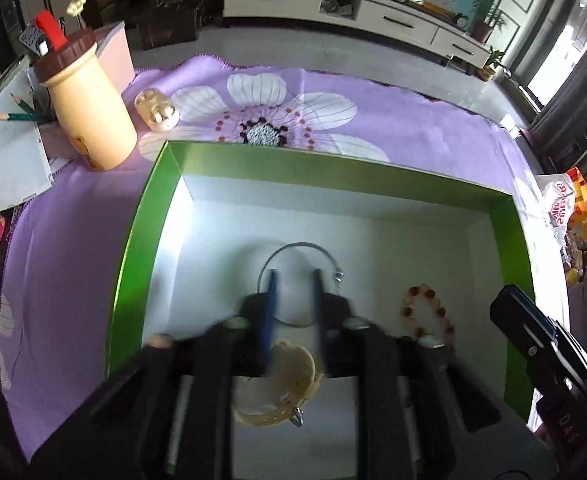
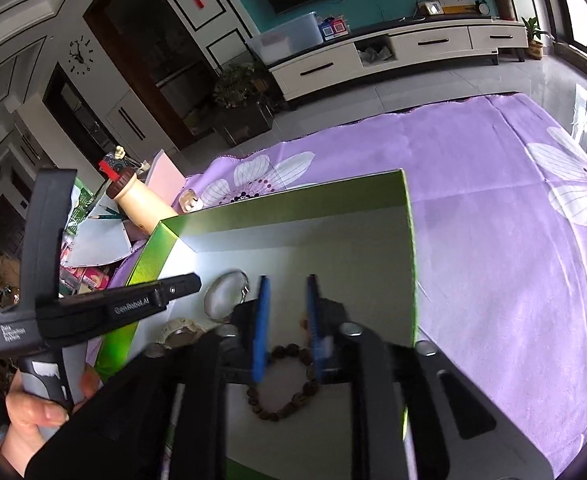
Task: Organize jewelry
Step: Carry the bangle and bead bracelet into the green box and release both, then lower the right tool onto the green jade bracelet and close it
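Left gripper (image 1: 293, 280) open over green box (image 1: 133, 240) — silver bangle (image 1: 299, 280), cream bracelet (image 1: 281, 388)

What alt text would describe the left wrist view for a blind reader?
The open left gripper hovers inside a green box over a silver bangle, a cream bracelet and a beaded bracelet, on a purple cloth.

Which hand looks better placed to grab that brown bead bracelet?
The right. Its tongs hang open directly over the bead bracelet in the green box; the left tongs hover over the silver bangle instead.
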### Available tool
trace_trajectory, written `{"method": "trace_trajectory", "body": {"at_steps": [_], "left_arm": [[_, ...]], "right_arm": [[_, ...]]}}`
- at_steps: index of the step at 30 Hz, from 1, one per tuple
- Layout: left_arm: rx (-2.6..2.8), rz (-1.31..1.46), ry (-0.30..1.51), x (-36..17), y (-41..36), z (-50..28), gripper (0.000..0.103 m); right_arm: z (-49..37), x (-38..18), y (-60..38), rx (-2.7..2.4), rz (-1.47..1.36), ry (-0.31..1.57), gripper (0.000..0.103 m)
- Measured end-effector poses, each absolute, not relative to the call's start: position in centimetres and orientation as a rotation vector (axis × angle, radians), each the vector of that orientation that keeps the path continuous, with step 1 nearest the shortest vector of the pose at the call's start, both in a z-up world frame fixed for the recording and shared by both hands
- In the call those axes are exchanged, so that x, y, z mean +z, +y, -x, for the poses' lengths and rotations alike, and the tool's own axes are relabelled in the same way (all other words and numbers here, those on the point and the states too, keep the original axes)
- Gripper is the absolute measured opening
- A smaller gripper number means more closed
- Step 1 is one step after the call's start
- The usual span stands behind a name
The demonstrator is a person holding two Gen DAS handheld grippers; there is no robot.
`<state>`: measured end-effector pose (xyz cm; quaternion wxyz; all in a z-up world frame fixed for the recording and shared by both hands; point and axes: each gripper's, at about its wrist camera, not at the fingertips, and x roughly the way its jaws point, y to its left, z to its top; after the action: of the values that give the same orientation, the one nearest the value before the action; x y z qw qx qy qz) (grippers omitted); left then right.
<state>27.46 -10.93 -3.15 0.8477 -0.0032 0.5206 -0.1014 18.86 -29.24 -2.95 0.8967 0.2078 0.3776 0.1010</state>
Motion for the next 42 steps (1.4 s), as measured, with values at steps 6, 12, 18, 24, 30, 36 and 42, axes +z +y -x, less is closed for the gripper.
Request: {"method": "trace_trajectory", "body": {"at_steps": [6, 12, 18, 24, 30, 36, 42], "left_arm": [[-0.223, -0.018, 1.05, -1.7, -9.8, -24.5, 0.055], [-0.23, -0.023, 1.0, -0.3, -7.9, -19.6, 0.072], [-0.26, 0.003, 0.994, 0.1, -5.4, -14.7, 0.09], [-0.265, 0.011, 1.002, -0.4, -2.9, -10.5, 0.093], [-0.271, 0.063, 1.008, -1.6, 0.2, -6.5, 0.095], [-0.306, 0.053, 1.021, -3.0, 1.6, -2.9, 0.095], [-0.346, 0.035, 1.04, -4.1, 1.2, -1.7, 0.096]], "right_arm": [[-15.3, -2.0, -29.0, 0.249, -0.424, 0.755, 0.033], [-10.9, -0.9, -28.4, 0.29, -0.424, 0.726, 0.041], [-6.6, -1.1, -27.3, 0.299, -0.374, 0.756, 0.049], [-2.9, -2.5, -25.7, 0.311, -0.323, 0.837, 0.05], [-0.1, -4.8, -24.1, 0.304, -0.289, 0.905, 0.05], [1.2, -6.3, -22.3, 0.273, -0.232, 0.937, 0.05], [0.5, -7.4, -20.8, 0.27, -0.214, 0.952, 0.05]]}}
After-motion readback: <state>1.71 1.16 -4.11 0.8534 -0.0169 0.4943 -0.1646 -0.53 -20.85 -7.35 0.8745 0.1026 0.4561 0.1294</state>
